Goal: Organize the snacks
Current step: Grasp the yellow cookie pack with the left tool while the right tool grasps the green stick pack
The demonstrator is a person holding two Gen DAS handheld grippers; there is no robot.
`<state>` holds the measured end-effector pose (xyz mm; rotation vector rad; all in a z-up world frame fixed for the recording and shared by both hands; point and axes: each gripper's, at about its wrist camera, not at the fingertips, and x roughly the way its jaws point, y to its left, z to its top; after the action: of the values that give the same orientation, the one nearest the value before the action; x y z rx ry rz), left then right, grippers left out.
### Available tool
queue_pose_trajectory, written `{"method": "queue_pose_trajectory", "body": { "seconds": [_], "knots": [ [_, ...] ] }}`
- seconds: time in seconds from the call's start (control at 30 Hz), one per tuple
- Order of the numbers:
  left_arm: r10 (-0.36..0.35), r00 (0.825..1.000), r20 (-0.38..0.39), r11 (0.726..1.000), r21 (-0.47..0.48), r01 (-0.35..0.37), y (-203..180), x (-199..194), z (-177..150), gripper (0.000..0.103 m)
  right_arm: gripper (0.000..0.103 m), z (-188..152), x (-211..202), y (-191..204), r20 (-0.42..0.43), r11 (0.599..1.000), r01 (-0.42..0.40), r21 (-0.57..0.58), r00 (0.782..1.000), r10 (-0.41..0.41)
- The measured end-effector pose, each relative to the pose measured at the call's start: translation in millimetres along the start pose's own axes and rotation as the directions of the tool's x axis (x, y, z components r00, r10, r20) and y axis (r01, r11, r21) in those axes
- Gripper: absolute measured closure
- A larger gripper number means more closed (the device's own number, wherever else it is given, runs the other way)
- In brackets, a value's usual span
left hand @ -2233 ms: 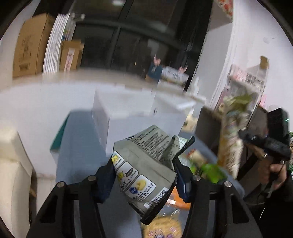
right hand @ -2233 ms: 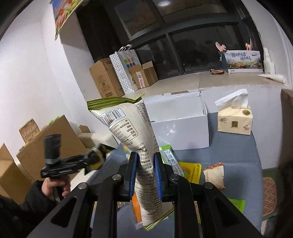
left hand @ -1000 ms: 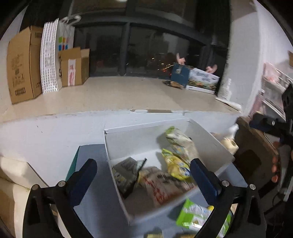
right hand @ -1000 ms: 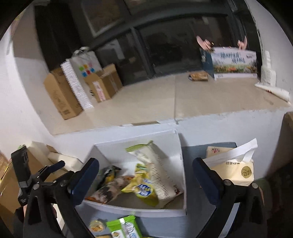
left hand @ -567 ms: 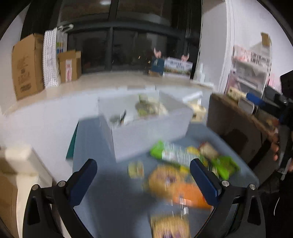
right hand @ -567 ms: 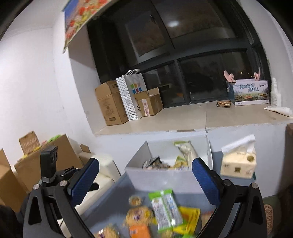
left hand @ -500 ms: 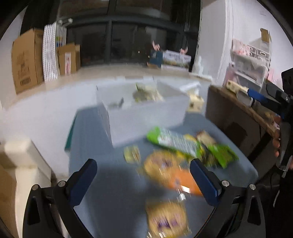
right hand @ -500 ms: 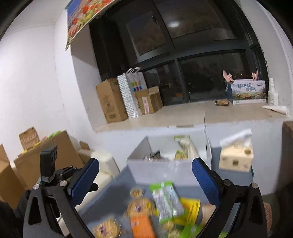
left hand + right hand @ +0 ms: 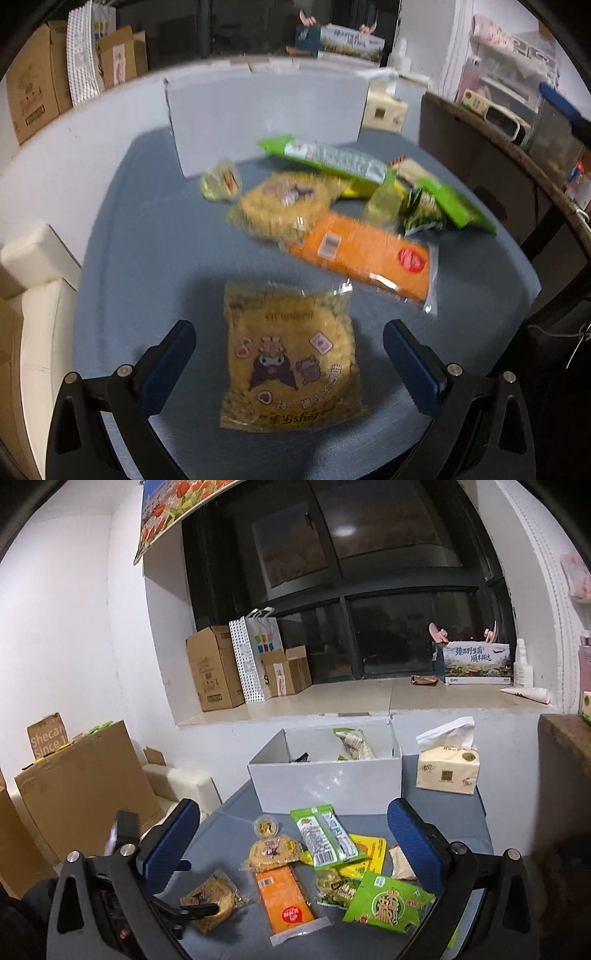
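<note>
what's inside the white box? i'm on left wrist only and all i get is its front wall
observer: The white box is open at the top. The right wrist view looks down into it, and a few snack packets lie inside toward the right half. The left half looks mostly free.
operator: ok and is the right gripper holding anything
observer: No. The right gripper is open with nothing between its fingers. It hovers over the near end of the table, above the loose packets and short of the box.
</note>
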<state>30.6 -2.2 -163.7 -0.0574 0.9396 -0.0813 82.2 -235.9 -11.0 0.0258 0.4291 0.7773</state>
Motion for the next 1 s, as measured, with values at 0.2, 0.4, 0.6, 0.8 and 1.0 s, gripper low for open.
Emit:
{"method": "queue_pose_trajectory", "body": {
  "seconds": [0.2,0.4,0.6,0.8,1.0],
  "knots": [
    [0.019,0.998,-0.052,1.0,0.01,-0.019,-5,20,-9,0.0,0.0,-10,1,4,-0.026,1.0,0.009,-0.008,1.0,-0.01],
    [0.046,0.999,-0.016,0.997,0.055,-0.045,-9,17,-11,0.025,0.0,-16,5,6,-0.05,1.0,0.016,-0.015,0.999,-0.016],
    [0.005,0.997,0.078,1.0,0.008,-0.006,5,-12,-5,0.025,0.0,-21,24,6,-0.111,1.0,0.024,-0.019,0.993,-0.026],
    [-0.003,0.976,0.218,1.0,0.021,-0.001,12,-62,11,0.025,0.0,-25,106,-2,-0.33,0.999,-0.019,-0.038,0.944,0.006],
    [-0.045,0.951,0.305,0.999,0.006,0.046,15,-95,27,0.025,0.0,-25,203,-24,-0.483,0.998,-0.004,-0.057,0.875,-0.024]
  ]
}}
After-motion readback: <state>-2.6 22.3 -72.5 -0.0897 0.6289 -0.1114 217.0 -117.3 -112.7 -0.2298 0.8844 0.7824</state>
